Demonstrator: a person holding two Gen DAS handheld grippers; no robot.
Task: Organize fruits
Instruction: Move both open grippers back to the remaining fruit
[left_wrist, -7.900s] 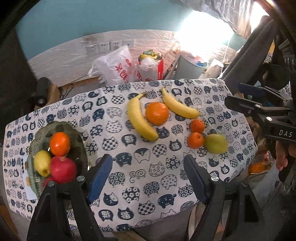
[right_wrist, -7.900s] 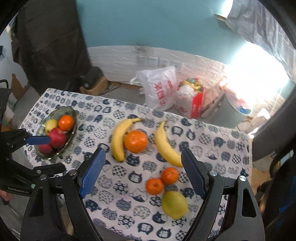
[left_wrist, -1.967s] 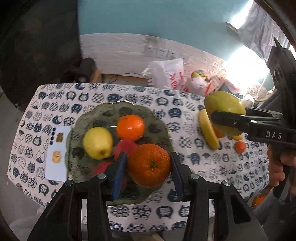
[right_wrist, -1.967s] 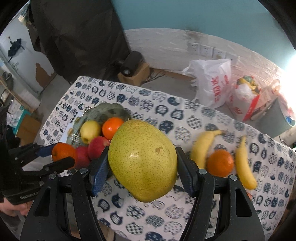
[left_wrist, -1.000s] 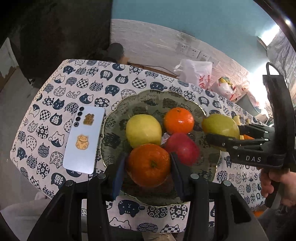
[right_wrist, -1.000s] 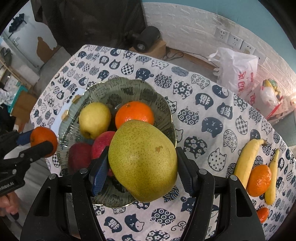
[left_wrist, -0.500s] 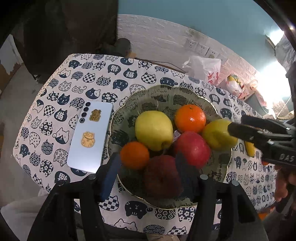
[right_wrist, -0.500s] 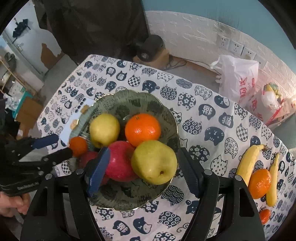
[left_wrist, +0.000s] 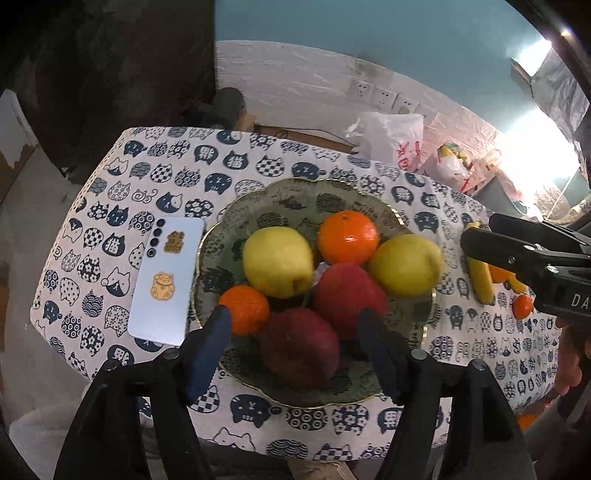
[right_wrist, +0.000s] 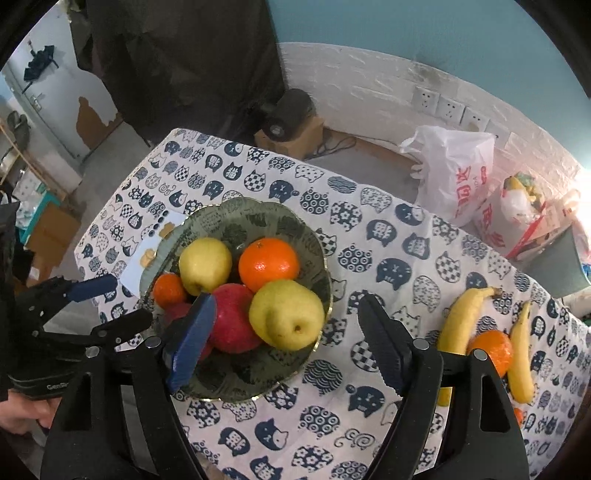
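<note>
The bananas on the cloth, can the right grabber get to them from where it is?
Probably yes. The two bananas lie bare on the tablecloth beside the right gripper, with only an orange between them. Its jaws are opening and hold nothing.

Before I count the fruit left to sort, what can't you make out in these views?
- Small orange fruit, right wrist view: mostly hidden behind the right gripper.
- Dark red fruit, right wrist view: largely covered by the blue pad.
- Fruit beside the banana, left wrist view: hidden behind the other gripper.
</note>
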